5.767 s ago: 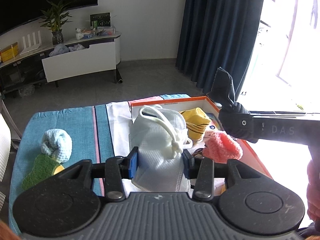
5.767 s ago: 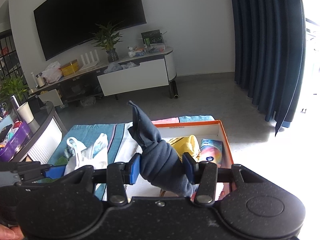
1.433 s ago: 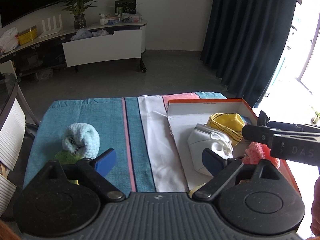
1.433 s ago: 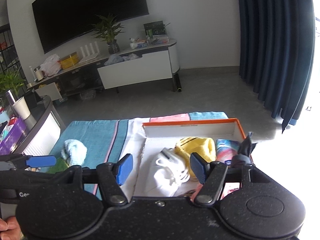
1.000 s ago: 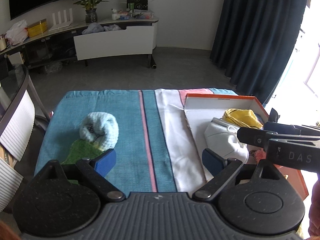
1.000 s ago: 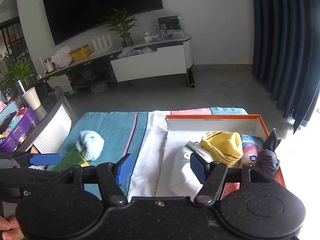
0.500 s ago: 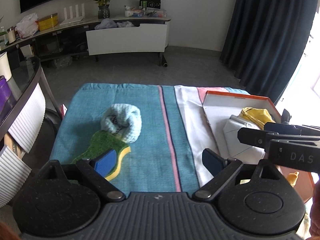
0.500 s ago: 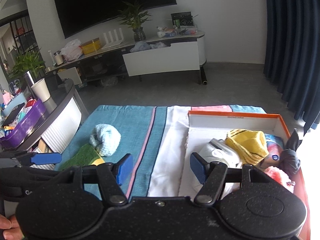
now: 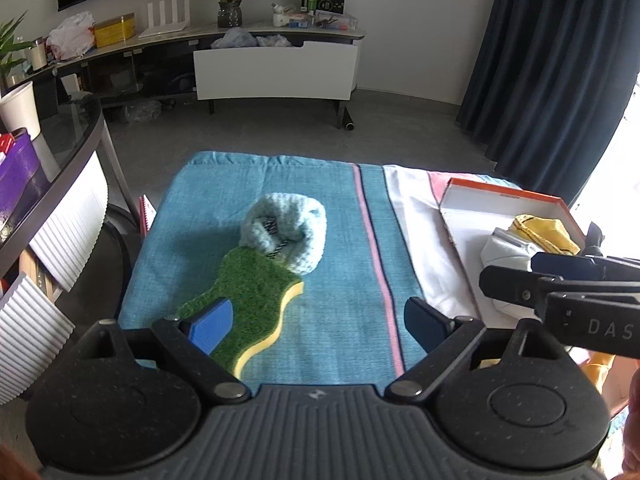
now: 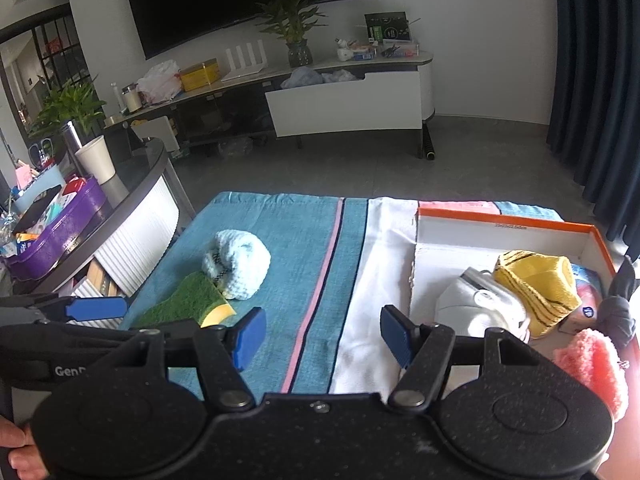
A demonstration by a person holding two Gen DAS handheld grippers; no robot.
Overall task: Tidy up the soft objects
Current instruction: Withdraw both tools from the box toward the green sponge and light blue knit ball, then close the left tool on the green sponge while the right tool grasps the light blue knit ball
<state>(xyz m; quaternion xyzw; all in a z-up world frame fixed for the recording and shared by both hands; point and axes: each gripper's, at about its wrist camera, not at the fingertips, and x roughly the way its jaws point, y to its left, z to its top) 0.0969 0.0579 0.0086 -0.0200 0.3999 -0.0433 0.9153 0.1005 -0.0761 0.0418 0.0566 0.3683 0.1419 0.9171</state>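
- Both grippers have swung away from the box toward the teal cloth; the mask and dark sock they once held now lie in the box.
- Left wrist view: left gripper (image 9: 316,320) spread wide and empty, hanging over the green sponge (image 9: 248,300), which touches the blue knit (image 9: 286,236). The right gripper (image 9: 560,280) reaches in from the right.
- Right wrist view: right gripper (image 10: 322,334) also wide and empty over the cloth (image 10: 300,248). The box (image 10: 504,220) holds the mask (image 10: 476,304), a yellow knit (image 10: 536,280), the dark sock (image 10: 620,300) and a pink puff (image 10: 592,364).
- Likely next: collecting the sponge and blue knit, the last items outside.
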